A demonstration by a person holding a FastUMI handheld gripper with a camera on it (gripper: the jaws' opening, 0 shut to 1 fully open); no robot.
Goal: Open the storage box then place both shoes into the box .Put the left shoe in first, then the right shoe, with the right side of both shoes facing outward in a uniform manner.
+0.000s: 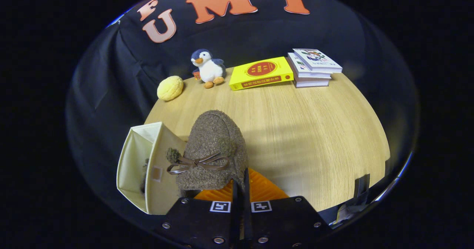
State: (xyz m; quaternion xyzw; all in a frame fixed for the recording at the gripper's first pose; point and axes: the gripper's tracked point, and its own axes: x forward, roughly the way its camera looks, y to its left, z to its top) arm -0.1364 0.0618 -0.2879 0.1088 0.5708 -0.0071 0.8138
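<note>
A brown fuzzy shoe [214, 145] with a thin bow across its top hangs just ahead of my fingers, its toe pointing away from me. My gripper [240, 184] is shut on the shoe's rear edge, with the fingers pressed close together. To the left of the shoe and a little below it stands the cream storage box [135, 160], its opening facing left. A dark fuzzy shape [144, 176] shows inside the box, mostly hidden by the box wall. The held shoe overlaps the box's right side.
The wooden table [314, 138] stretches ahead and to the right. Along its far edge sit a yellow bun-shaped toy [170, 88], a plush penguin [208, 68], a yellow book [261, 73] and a stack of books [313, 69].
</note>
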